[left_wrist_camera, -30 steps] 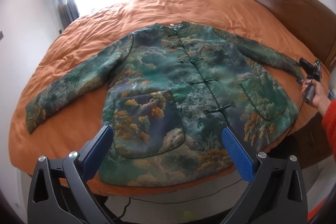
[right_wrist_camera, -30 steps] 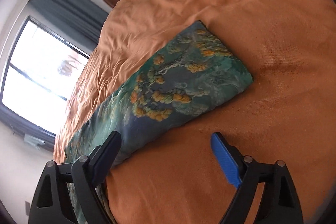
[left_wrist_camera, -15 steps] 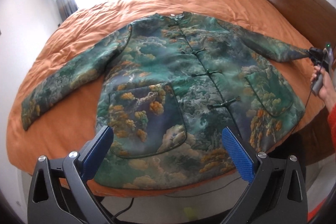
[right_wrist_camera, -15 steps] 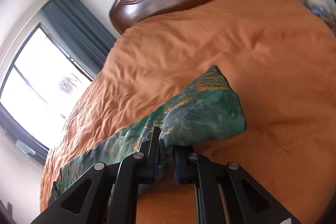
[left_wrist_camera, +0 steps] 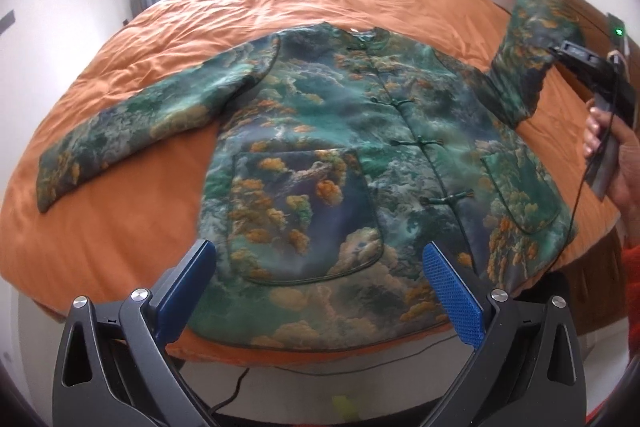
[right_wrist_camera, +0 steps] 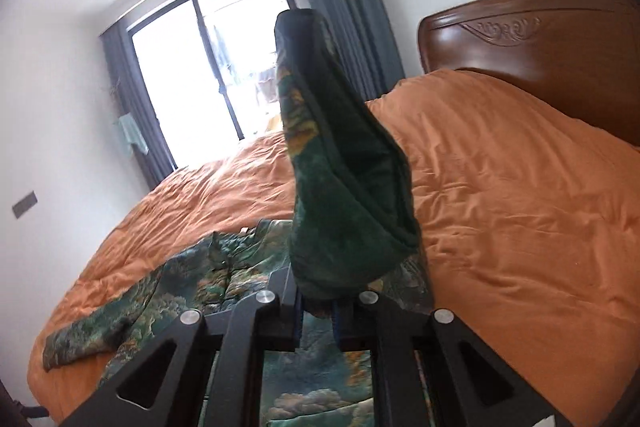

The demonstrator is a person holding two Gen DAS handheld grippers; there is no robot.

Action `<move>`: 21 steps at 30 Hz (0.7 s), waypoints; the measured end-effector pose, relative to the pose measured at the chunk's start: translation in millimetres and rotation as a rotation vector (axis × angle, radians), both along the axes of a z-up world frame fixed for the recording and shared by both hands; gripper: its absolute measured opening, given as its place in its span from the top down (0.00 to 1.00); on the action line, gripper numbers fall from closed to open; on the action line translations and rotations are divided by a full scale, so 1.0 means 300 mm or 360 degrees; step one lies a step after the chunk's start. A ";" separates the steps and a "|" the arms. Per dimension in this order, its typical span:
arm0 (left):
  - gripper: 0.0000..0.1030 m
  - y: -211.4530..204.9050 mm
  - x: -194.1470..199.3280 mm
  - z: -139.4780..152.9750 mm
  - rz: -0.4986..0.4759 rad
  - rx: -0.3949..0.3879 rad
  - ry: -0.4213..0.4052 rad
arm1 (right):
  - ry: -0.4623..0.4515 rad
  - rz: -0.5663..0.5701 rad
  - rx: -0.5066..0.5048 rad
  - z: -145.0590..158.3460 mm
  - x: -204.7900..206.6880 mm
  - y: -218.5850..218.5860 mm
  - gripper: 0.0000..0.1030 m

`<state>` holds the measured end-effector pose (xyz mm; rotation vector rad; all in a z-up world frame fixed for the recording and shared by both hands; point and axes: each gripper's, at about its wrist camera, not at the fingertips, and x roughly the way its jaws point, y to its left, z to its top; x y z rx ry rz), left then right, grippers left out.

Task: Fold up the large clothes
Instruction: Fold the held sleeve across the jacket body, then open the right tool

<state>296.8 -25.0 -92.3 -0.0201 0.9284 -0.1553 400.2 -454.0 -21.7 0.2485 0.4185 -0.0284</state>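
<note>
A green padded jacket point(left_wrist_camera: 352, 155) with an orange-and-cloud print lies face up on the orange bed, front buttoned. My left gripper point(left_wrist_camera: 320, 283) is open and empty, hovering over the jacket's hem at the bed's near edge. My right gripper point(right_wrist_camera: 318, 311) is shut on the cuff of the jacket's right-hand sleeve point(right_wrist_camera: 340, 195) and holds it raised above the bed; the lifted sleeve point(left_wrist_camera: 528, 43) and the right gripper point(left_wrist_camera: 560, 49) also show in the left wrist view. The other sleeve point(left_wrist_camera: 120, 131) lies flat, stretched to the left.
An orange duvet point(left_wrist_camera: 104, 227) covers the bed. A carved wooden headboard point(right_wrist_camera: 540, 59) stands at the right. A bright window point(right_wrist_camera: 216, 75) with grey curtains is beyond the bed. A black cable point(left_wrist_camera: 236, 383) lies on the floor below the bed's near edge.
My right gripper closed on the right-hand sleeve's cuff and lifted it up off the bed, swinging it toward the jacket body. My left gripper stayed open over the hem.
</note>
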 end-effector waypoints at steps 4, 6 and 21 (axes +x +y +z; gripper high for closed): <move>0.00 0.063 -0.011 -0.012 0.0078 -0.0008 0.0013 | 0.0131 0.0117 -0.0036 -0.084 0.112 0.227 0.90; 0.00 0.090 -0.015 -0.018 0.0106 -0.0010 0.0020 | 0.0217 0.0159 -0.0070 -0.142 0.171 0.324 0.90; 0.00 0.074 0.093 -0.018 0.0035 0.0051 0.0010 | 0.0721 0.0377 -0.0004 -0.534 0.259 0.494 0.42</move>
